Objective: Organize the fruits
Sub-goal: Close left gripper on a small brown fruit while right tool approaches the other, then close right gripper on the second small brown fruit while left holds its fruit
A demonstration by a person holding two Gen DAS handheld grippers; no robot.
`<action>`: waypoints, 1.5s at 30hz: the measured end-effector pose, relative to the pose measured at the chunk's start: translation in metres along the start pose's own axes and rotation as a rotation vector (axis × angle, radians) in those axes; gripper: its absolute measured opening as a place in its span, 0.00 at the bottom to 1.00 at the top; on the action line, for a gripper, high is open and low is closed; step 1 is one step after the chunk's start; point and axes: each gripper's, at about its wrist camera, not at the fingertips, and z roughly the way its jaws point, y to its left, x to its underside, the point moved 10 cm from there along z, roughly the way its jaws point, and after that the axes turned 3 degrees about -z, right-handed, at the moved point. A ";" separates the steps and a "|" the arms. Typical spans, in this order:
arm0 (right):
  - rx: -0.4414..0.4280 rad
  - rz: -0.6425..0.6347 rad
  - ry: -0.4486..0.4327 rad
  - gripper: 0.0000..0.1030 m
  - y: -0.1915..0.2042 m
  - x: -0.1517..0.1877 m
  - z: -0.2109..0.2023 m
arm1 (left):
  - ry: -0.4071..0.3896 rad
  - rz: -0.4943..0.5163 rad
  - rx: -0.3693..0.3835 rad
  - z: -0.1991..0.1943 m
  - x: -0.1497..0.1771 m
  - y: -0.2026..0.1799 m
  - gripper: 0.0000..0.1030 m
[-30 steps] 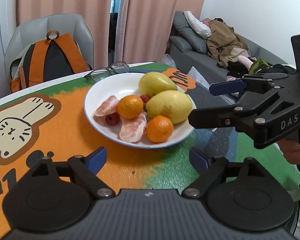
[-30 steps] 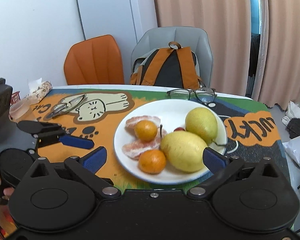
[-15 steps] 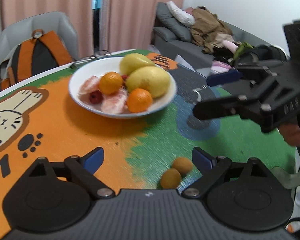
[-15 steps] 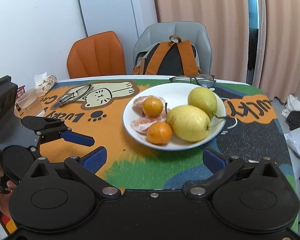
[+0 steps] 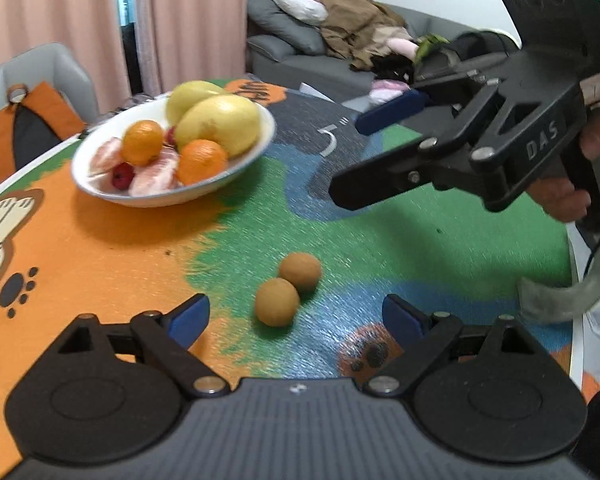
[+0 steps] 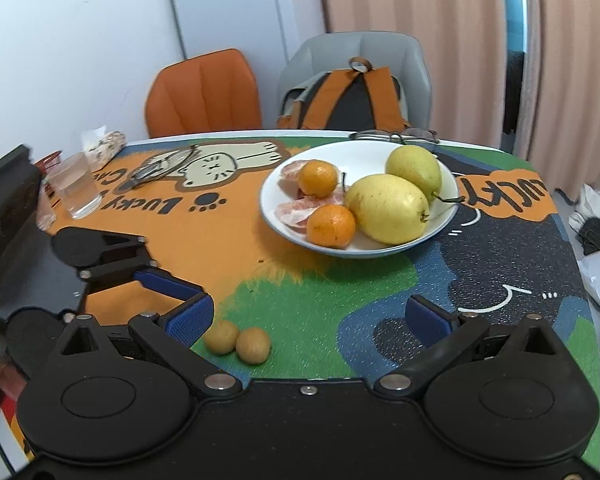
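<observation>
the table (image 6: pixel 228 240) under my hands carries a bright mat in orange, green, blue and black, with a cartoon cat (image 6: pixel 212 166) drawn on it. on the mat stands a white bowl (image 5: pixel 236 160) and in it i see two big yellow pears (image 6: pixel 386 208) lying side by side, two mandarins (image 6: pixel 331 226), some peeled pink citrus segments (image 5: pixel 152 174) and a small red fruit (image 5: pixel 122 174) half hidden among them. the bowl is well apart from both of my grippers, on the far side of the mat.

my left gripper (image 5: pixel 296 318) points down at the green part of the mat. its jaws stand wide and are closing a little, and nothing is pressed between the pads. two small brown round fruits (image 5: pixel 288 288) lie on the mat, touching each other, just in front of my left fingers and between their lines, nearer to the left finger.

my right gripper (image 6: pixel 310 320) also has its jaws wide, with nothing in them. in its view the same two small fruits lie just beside its left blue pad (image 6: pixel 190 318), not touching it. in the left view this gripper hangs above the mat, to the right of the bowl.

at the far left of the mat stands a clear glass (image 6: pixel 74 186), and a pair of glasses (image 6: pixel 396 135) lies behind the bowl.
</observation>
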 end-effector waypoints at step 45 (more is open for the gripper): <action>-0.132 -0.279 0.117 0.57 0.026 0.042 0.028 | -0.017 0.018 0.067 0.000 -0.002 0.014 0.23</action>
